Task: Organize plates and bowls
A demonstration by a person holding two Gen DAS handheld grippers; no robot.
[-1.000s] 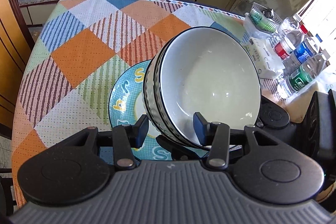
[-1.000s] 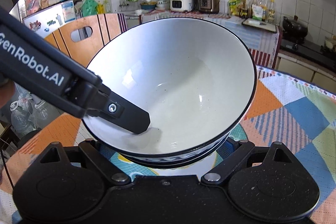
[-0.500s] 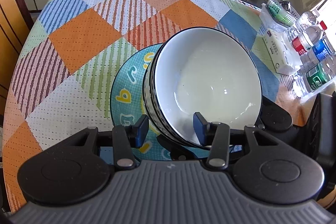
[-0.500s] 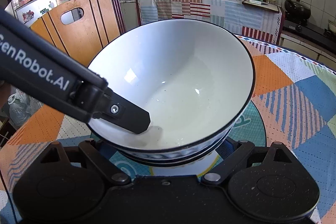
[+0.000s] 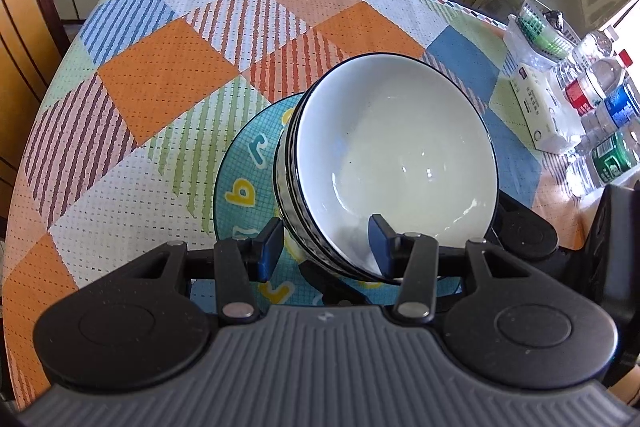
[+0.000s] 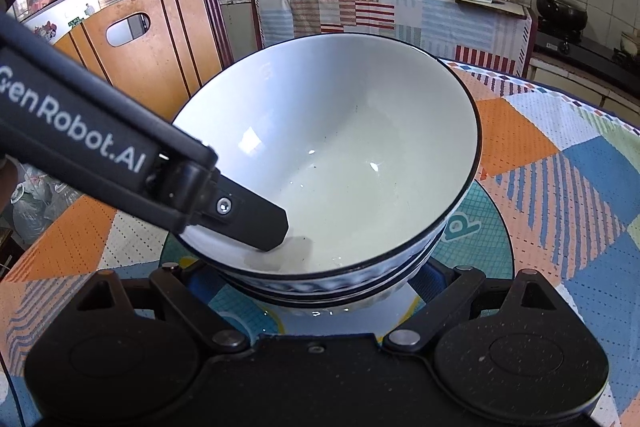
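Observation:
Two nested white bowls with black rims (image 5: pixel 396 155) rest tilted on a teal plate with letters (image 5: pixel 244 167). My left gripper (image 5: pixel 326 247) is shut on the near rim of the bowls, one finger (image 5: pixel 380 243) inside the top bowl, the other (image 5: pixel 270 247) outside. In the right wrist view the bowls (image 6: pixel 360 155) fill the middle, with the left gripper's finger (image 6: pixel 256 223) inside. The right gripper's fingers (image 6: pixel 208 275) pass under the bowls, beside the plate (image 6: pixel 476 227); their tips are hidden.
The round table (image 5: pixel 160 75) has a checked cloth. Water bottles (image 5: pixel 600 115), a white box (image 5: pixel 536 107) and a plastic basket (image 5: pixel 540 31) stand at its right edge. A wooden chair back (image 6: pixel 152 39) and a kitchen counter (image 6: pixel 380 7) lie beyond.
The bowls and plate have stayed in the grippers' hold. Both cameras have shifted a little over the table, first tipping down, then back up.

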